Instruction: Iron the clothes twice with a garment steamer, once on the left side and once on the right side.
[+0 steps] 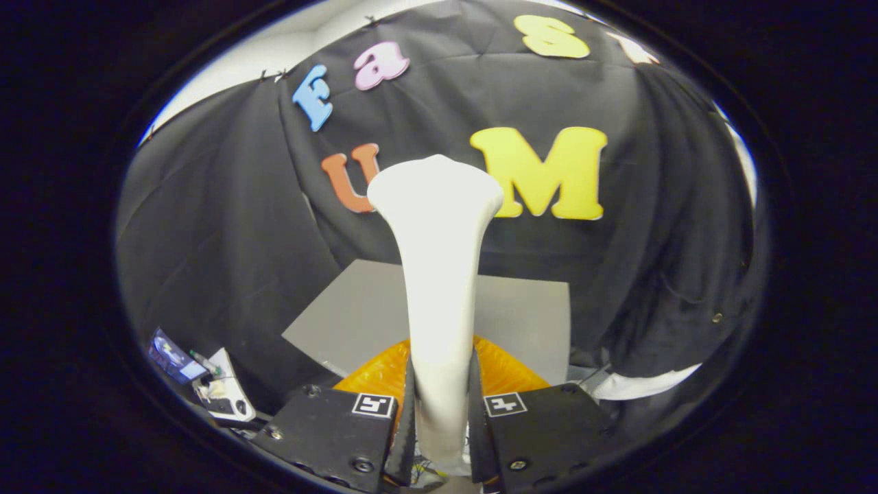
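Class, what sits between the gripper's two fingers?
In the gripper view, the white garment steamer's handle sits between the fingers, both pressing it.

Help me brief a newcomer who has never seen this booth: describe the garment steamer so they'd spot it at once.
Start at the grey table before the black cloth wall. Above it, the hand-held gripper has both fingers pressed on the garment steamer, a smooth white handle rising and flaring into a wide head. Unlike the crinkled orange clothes lying beneath, it stands upright, plain white.

smooth white plastic steamer [439, 274], crinkled orange cloth [504, 370] — glossy
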The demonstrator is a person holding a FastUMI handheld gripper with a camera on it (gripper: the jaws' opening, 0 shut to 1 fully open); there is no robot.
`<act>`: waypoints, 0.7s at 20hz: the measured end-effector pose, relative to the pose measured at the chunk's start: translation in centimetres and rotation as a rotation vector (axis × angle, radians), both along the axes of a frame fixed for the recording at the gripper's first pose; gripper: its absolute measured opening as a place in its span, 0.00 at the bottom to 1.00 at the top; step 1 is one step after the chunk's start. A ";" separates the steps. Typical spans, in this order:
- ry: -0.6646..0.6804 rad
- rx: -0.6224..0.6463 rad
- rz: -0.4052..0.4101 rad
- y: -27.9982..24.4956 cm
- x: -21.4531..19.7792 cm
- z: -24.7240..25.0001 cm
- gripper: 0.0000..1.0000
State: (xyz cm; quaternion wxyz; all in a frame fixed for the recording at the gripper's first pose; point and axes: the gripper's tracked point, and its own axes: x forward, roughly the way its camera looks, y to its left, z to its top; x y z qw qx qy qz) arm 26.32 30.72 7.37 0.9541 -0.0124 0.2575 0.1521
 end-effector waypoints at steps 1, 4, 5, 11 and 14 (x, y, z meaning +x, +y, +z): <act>-0.026 0.009 -0.028 -1.6 -0.9 1.0 0.34; -0.114 0.034 -0.111 -6.3 -4.0 3.9 0.34; -0.141 0.046 -0.141 -7.9 -5.2 5.0 0.34; -0.245 0.085 -0.283 -16.9 -10.6 8.6 0.34; -0.293 0.094 -0.358 -20.8 -10.6 11.0 0.34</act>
